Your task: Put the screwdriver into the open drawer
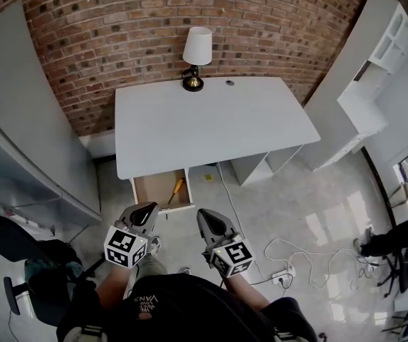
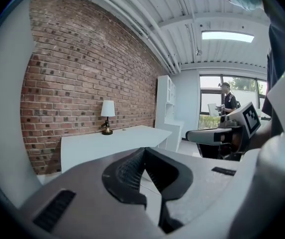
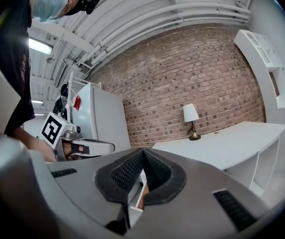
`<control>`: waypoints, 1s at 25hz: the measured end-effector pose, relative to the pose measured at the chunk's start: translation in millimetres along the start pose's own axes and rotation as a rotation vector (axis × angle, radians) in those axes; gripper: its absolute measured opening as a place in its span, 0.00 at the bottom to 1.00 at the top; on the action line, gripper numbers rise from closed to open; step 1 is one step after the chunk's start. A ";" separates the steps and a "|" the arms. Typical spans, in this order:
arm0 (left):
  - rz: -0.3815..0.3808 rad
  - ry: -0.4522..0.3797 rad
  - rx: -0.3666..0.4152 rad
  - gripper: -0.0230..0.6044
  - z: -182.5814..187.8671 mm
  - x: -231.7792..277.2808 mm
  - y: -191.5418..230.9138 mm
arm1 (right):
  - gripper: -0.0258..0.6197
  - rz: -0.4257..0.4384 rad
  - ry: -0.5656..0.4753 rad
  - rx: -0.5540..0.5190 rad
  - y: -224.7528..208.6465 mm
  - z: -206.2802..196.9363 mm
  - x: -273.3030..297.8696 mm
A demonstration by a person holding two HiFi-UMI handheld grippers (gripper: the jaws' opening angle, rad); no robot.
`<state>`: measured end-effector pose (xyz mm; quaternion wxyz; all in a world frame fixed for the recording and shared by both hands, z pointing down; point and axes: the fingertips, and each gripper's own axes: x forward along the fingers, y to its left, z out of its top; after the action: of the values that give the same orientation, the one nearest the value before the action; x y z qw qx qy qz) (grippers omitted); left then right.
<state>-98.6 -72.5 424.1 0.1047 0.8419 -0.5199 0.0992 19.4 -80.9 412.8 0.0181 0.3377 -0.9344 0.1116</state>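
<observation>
A screwdriver [image 1: 176,189] with an orange handle lies inside the open wooden drawer [image 1: 155,188] under the white desk's [image 1: 204,120] left front edge. My left gripper [image 1: 149,208] hovers just in front of the drawer, jaws shut and empty. My right gripper [image 1: 205,216] hangs to the right of the drawer, also shut with nothing held. In the left gripper view my left gripper [image 2: 144,151] points at the desk [image 2: 112,138]. A sliver of the drawer [image 3: 141,195] shows between the right gripper's [image 3: 142,153] pads.
A lamp [image 1: 196,57] stands at the desk's back edge by the brick wall. White shelving [image 1: 374,70] stands to the right, grey cabinets [image 1: 18,141] to the left. Cables and a power strip [image 1: 289,266] lie on the floor. Another person [image 2: 228,99] stands by the window.
</observation>
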 end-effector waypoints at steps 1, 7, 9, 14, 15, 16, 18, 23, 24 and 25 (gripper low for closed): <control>0.001 -0.002 -0.003 0.05 0.0 -2.8 -2.3 | 0.03 0.006 -0.001 -0.004 1.9 1.7 -0.1; 0.009 -0.010 -0.011 0.05 1.1 -15.2 -9.5 | 0.03 0.020 0.000 -0.030 8.0 9.2 -1.3; 0.017 -0.015 -0.014 0.05 2.1 -18.9 -8.2 | 0.03 0.021 -0.001 -0.047 10.1 11.2 -1.0; 0.028 -0.041 -0.026 0.05 4.2 -23.0 -8.7 | 0.03 0.017 -0.007 -0.057 10.0 10.5 -1.8; 0.029 -0.043 -0.027 0.05 4.2 -23.7 -8.7 | 0.03 0.017 -0.007 -0.054 10.6 9.8 -1.7; 0.030 -0.044 -0.027 0.05 4.2 -24.8 -8.4 | 0.03 0.017 -0.005 -0.052 11.9 8.8 -1.5; 0.033 -0.045 -0.028 0.05 4.4 -27.2 -7.9 | 0.03 0.018 0.000 -0.049 15.1 7.1 -1.0; 0.030 -0.052 -0.046 0.05 2.4 -27.1 -10.8 | 0.03 0.018 0.002 -0.046 16.3 5.8 -1.5; 0.026 -0.052 -0.049 0.05 2.0 -27.0 -11.1 | 0.03 0.016 0.001 -0.045 16.5 6.4 -0.9; 0.023 -0.053 -0.051 0.05 1.8 -27.2 -11.2 | 0.03 0.014 0.000 -0.045 17.0 6.9 -0.2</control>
<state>-100.4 -44.8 414.0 0.1112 0.8354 -0.5345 0.0645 9.1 -69.5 402.7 0.0249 0.3307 -0.9391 0.0906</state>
